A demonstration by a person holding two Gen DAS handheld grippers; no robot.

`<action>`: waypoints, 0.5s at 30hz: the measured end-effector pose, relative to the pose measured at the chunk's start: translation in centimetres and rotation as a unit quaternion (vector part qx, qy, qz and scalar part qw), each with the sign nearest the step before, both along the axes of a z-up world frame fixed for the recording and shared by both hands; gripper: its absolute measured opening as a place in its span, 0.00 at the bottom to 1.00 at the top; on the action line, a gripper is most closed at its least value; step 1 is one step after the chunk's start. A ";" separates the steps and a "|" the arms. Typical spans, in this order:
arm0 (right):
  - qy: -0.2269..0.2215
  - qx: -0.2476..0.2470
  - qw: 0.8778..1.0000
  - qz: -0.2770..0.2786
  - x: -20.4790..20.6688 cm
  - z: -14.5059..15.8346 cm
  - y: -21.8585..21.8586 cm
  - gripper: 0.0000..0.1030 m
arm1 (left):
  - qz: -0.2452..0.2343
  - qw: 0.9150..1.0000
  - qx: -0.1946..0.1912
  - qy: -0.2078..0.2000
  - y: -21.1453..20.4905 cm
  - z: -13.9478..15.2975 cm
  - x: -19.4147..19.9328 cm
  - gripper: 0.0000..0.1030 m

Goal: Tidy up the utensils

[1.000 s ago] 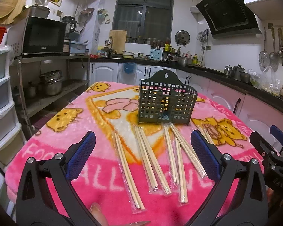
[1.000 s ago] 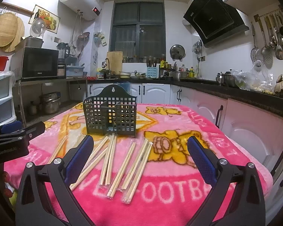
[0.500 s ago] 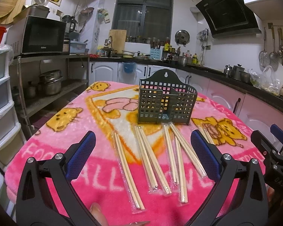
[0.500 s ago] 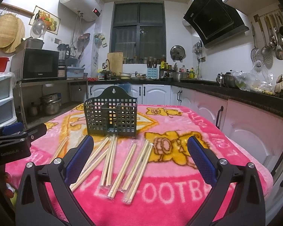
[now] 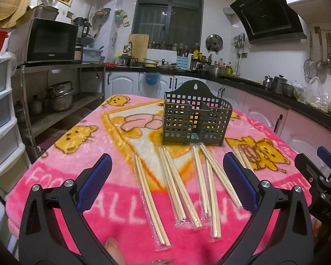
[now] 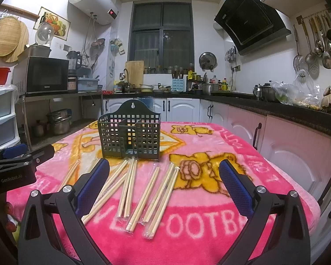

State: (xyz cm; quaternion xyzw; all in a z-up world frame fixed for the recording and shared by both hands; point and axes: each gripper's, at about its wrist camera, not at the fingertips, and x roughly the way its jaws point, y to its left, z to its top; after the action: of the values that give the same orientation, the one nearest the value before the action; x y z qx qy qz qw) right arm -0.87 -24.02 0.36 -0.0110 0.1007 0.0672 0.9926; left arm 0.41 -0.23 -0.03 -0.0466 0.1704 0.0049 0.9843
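We face a dark window [image 6: 162, 36] in a white-tiled kitchen. A microwave [image 6: 46, 74] sits on a metal rack to our left, a black range hood [image 6: 249, 16] slants on our right, and white cabinets [image 6: 183, 109] run beneath a dark countertop [image 6: 271, 107].

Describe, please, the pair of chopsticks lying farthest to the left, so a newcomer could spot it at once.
Start at the pink blanket covering the table, then find the dark slotted holder standing on it. Wrapped chopstick pairs fan out in front of it toward the camera. The leftmost pair in the left wrist view lies alone, clear of the others, and reaches closest to the near edge.
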 end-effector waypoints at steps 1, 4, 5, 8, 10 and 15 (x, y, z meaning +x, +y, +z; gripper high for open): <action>0.000 0.000 1.000 0.001 -0.1 0.0 -0.1 0.94 | 0.000 1.000 0.000 0.000 0.0 0.0 0.0 0.90; 0.000 0.000 1.000 0.000 -0.1 -0.1 0.0 0.94 | 0.000 1.000 0.000 0.000 0.1 0.0 0.0 0.90; -0.001 0.000 1.000 0.000 -0.1 -0.1 0.0 0.94 | 0.000 1.000 0.000 0.000 0.1 0.0 0.0 0.90; 0.000 -0.004 1.000 0.002 -0.1 0.0 0.0 0.94 | 0.002 1.000 -0.002 0.000 0.1 0.0 0.0 0.90; 0.004 -0.004 1.000 0.007 0.0 -0.2 0.2 0.94 | 0.006 1.000 -0.003 0.000 0.4 -0.2 0.0 0.90; 0.015 -0.012 1.000 0.023 0.5 -0.8 1.1 0.94 | 0.018 1.000 -0.014 0.005 1.5 -0.6 0.0 0.90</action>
State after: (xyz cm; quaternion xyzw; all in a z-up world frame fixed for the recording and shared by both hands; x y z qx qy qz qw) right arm -0.40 -22.95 -0.44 -0.0242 0.1166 0.0888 0.9889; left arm 0.43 1.27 -0.62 -0.0631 0.1745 0.0205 0.9824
